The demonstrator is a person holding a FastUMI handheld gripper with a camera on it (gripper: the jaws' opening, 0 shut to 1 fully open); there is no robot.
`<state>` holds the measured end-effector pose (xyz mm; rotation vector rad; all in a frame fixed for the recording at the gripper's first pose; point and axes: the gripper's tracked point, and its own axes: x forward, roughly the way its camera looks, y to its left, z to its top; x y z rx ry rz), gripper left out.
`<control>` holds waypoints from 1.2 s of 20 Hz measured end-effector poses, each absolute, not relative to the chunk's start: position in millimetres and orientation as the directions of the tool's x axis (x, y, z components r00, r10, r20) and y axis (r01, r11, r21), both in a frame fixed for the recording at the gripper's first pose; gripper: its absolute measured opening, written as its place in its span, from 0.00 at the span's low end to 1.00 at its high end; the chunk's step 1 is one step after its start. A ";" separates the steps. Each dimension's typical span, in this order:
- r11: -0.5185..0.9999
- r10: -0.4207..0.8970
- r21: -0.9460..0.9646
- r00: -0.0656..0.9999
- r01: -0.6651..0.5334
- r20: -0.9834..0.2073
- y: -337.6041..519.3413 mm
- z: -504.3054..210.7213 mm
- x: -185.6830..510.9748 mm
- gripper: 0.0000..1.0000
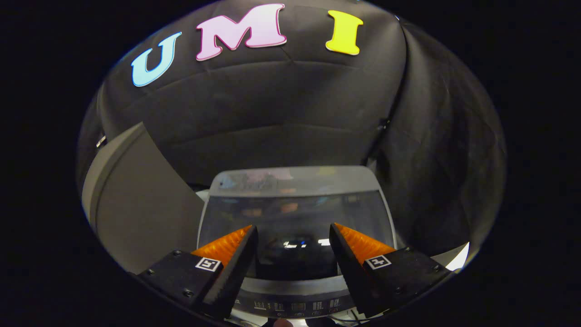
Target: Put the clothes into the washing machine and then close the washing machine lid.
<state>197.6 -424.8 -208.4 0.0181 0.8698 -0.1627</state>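
Fingers of the gripper (292, 236) spread, empty, over the grey washing machine's smoked-glass lid (295, 213) at twelve o'clock; press down evenly.

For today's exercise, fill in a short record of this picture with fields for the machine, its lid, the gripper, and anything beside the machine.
Machine: washing machine, seen from above, its control strip nearest the fingers.
Lid: lid looks down and shut, with a dark see-through panel; reflections hide what is inside.
Gripper: gripper open, fingers apart above the lid, nothing between them.
Beside the machine: a grey panel to its left, leaning at an angle.
Clothes: cannot tell whether any are in the drum.
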 end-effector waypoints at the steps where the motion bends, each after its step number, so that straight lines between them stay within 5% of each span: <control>1: 0.987 -0.135 -0.051 0.621 0.152 -0.772 -425.1 -217.2 190.1 0.99; 12: 0.989 -0.125 -0.055 0.581 0.136 -0.804 -422.6 -240.2 172.1 0.99; 24: 0.990 -0.127 -0.047 0.706 0.132 -0.696 -418.1 -167.9 195.0 0.99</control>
